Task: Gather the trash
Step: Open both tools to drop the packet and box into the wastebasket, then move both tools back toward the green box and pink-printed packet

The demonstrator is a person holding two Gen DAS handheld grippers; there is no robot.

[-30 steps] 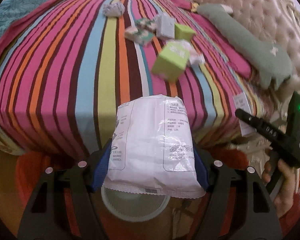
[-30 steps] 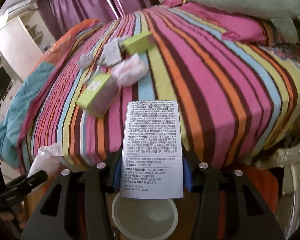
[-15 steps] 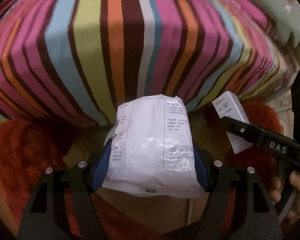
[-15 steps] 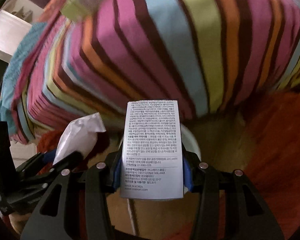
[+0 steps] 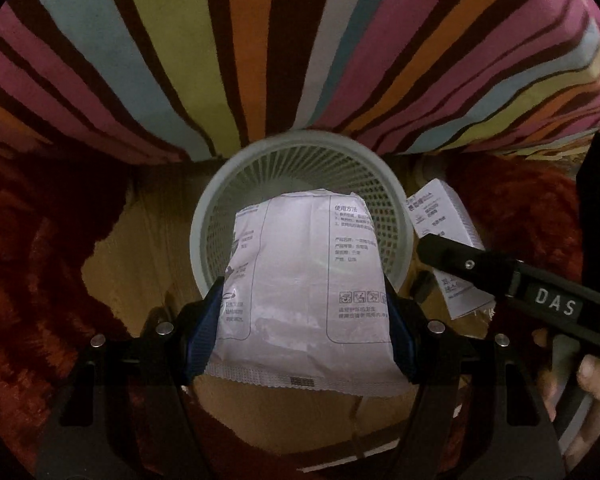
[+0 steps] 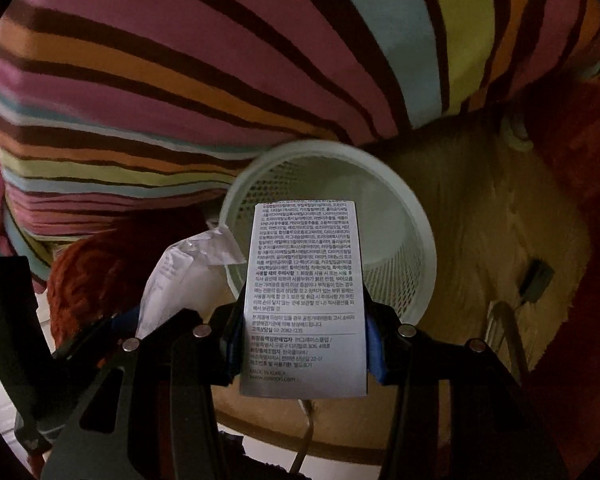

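Grippers both grip trash: left gripper (image 5: pixel 306 320) clamps a crinkled white plastic wrapper (image 5: pixel 304 280), right gripper (image 6: pixel 300 332) a printed grey carton (image 6: pixel 304 300), over the centre-frame pale mesh wastebasket (image 5: pixel 220 216).

Glossy, crinkled white plastic pouch (image 5: pixel 304 280) at frame centre; matt perforated pale plastic wastebasket (image 5: pixel 208 216) behind. Smooth printed grey cardboard box (image 6: pixel 304 300). Woven striped cloth bedspread (image 5: pixel 260 48) across the top; shaggy red rug (image 5: pixel 32 248) at left; smooth wooden floor (image 5: pixel 140 240).
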